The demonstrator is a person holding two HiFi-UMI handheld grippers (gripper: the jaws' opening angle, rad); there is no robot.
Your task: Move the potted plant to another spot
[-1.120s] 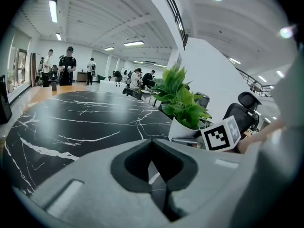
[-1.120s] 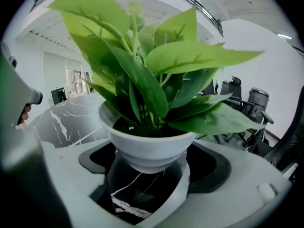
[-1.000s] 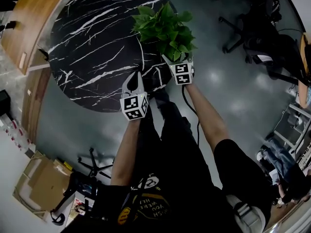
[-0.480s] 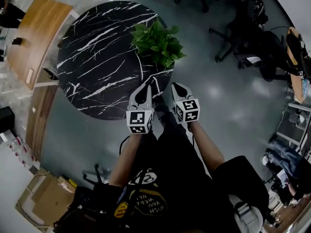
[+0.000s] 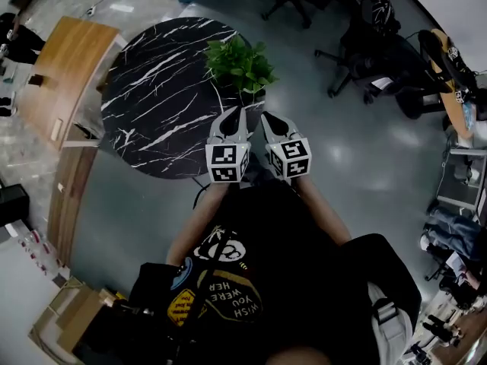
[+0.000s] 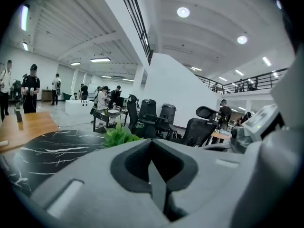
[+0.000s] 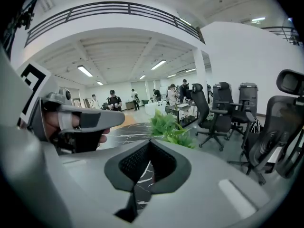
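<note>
Neither claw had hold of anything here. The left claw [image 5: 230, 115] had its jaws pressed right together with nothing between them, and you could see that plainly in its own view [image 6: 152, 145]. Same deal with the right claw [image 5: 268, 119]: jaws fully closed and empty [image 7: 151, 145].

The two sat side by side, close together, around the near edge of the round black marble table [image 5: 152, 97], both pointing roughly toward the potted plant [image 5: 240, 63]. The plant stood upright on the table, close to its right-hand edge, a bit beyond the claw tips and touching neither one. Its green leaves poked up over the closed jaws in the left gripper view [image 6: 118, 136] and in the right gripper view [image 7: 168, 126].

In the right gripper view the left claw also showed off to the side, with the hand [image 7: 54, 122] wrapped round its grip.

Past the table were some black office chairs [image 5: 365, 48] on the grey floor [image 5: 358, 150], and a wooden desk [image 5: 65, 71] off to the left.
</note>
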